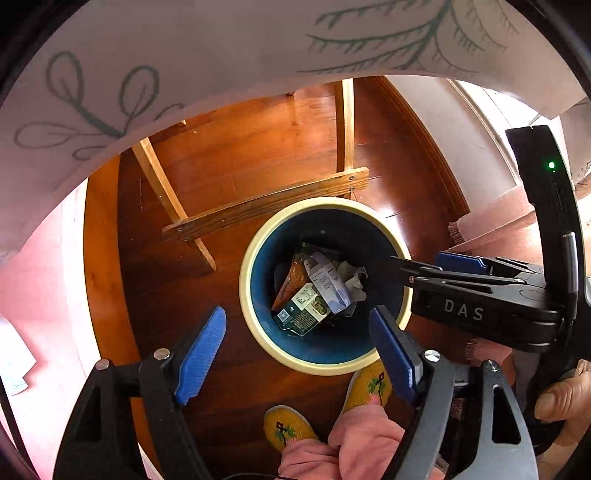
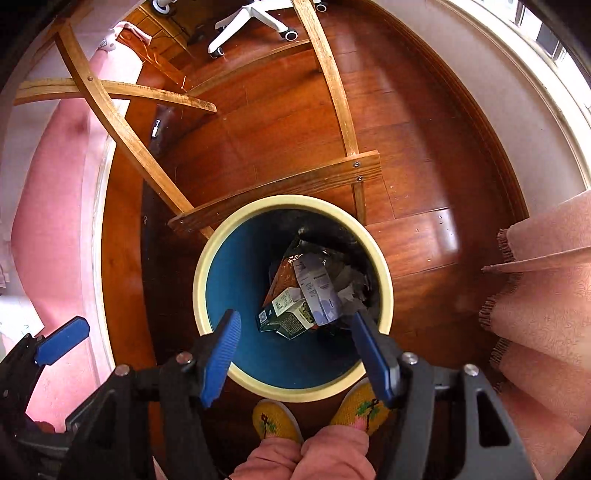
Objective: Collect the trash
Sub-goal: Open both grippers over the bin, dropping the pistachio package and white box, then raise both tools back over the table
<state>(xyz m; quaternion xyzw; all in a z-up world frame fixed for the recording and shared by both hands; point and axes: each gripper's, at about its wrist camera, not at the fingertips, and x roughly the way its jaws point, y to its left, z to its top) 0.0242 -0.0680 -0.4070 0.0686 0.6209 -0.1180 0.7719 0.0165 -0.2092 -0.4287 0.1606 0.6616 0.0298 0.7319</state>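
Blue pads, left gripper (image 1: pixel 297 349): my jaws are spread wide with nothing between them, held above the near rim of the bin.
Right gripper (image 2: pixel 295 349): also spread wide and carrying nothing, above the bin's near rim; in the left wrist view its black body reaches over the bin's right edge.
Right hand (image 1: pixel 565 400): wrapped around the handle of the right gripper, to the right of the bin.
Bin (image 2: pixel 221 236): round, cream rim, dark blue inside, standing upright on the floor directly below both grippers.
Trash (image 2: pixel 301 295): lying at the bottom of the bin, towards its right side.
Trash, contents: a dark green carton (image 1: pixel 303 310) with a white label, a pale blue-and-white box (image 1: pixel 328 282) leaning over it, an orange-brown packet (image 1: pixel 290 280) behind, and crumpled grey paper (image 1: pixel 351 278) to the right.
Slippers (image 2: pixel 275 421): yellow, embroidered, on my feet just in front of the bin's near rim.
Wooden frame (image 2: pixel 280 188): a light crossbar and legs touching or just behind the bin's far rim; I cannot tell which.
Floor (image 2: pixel 277 133): reddish-brown boards all round the bin.
Pink cloth (image 2: pixel 546 295): fringed, hanging to the right of the bin.
Chair base (image 2: pixel 251 22): white, on castors, well beyond the bin.
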